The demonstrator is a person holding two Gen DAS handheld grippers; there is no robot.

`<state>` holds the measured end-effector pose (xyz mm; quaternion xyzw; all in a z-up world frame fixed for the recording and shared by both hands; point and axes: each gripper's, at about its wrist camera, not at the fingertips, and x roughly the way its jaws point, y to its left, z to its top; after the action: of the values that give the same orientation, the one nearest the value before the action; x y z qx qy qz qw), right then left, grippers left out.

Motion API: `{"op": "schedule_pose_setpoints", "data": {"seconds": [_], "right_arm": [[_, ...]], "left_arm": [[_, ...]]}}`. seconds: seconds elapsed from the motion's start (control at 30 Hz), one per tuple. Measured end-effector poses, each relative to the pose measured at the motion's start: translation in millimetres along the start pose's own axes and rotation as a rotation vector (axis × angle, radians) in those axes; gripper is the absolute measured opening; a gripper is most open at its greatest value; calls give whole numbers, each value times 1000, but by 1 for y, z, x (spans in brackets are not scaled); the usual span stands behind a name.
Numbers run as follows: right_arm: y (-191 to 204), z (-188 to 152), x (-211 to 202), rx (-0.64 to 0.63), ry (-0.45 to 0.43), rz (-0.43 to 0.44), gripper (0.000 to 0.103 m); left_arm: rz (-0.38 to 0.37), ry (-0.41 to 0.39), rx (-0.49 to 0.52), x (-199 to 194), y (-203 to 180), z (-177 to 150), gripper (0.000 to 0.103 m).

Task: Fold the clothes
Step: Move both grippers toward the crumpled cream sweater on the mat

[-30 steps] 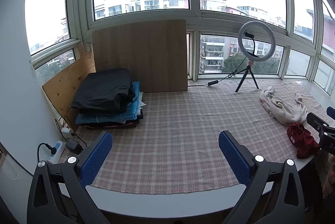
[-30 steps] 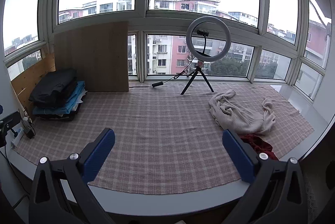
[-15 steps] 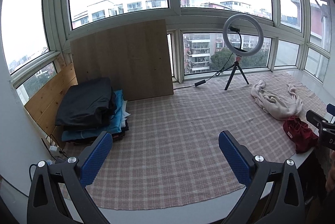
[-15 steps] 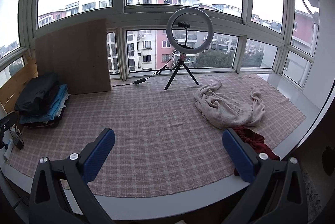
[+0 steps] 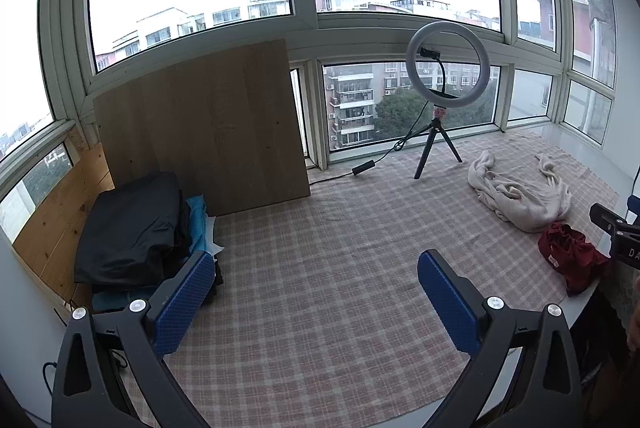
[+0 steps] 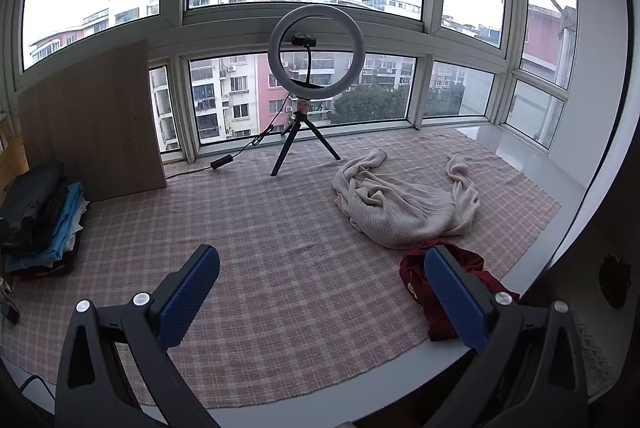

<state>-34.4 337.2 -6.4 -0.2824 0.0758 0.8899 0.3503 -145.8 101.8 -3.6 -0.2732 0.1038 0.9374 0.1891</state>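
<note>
A crumpled cream sweater [image 6: 404,204] lies on the plaid cloth at the right, also in the left wrist view [image 5: 520,198]. A crumpled dark red garment [image 6: 476,280] lies at the cloth's front right edge, partly behind my right gripper's right finger; it also shows in the left wrist view [image 5: 570,256]. A stack of folded clothes [image 5: 136,236] with a black piece on top sits at the left, also in the right wrist view [image 6: 40,216]. My left gripper [image 5: 316,298] is open and empty above the cloth. My right gripper [image 6: 320,294] is open and empty, close to the red garment.
A ring light on a tripod [image 6: 306,96] stands at the back with a cable running left. A wooden board [image 5: 200,132] leans on the window behind the stack. The plaid cloth [image 6: 280,248] covers the window ledge. The right gripper's body [image 5: 616,240] shows at the left view's right edge.
Both grippers have moved forward and to the right over the ledge. The sweater and red garment now appear closer and more central. Both grippers stay open.
</note>
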Motion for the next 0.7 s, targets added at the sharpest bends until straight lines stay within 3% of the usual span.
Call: {"op": "schedule_pose_setpoints", "data": {"seconds": [0.4,0.57,0.7], "right_arm": [[-6,14,29,51,15,-125,103],[-9,18,42,54,34,-166,103],[-23,27,51,22,14,-158,103]], "left_arm": [[-115,16,34,55,5,25,102],[-128,15,54,77,-1,33,102],[-163,33,30,94,-3,46,102]]}}
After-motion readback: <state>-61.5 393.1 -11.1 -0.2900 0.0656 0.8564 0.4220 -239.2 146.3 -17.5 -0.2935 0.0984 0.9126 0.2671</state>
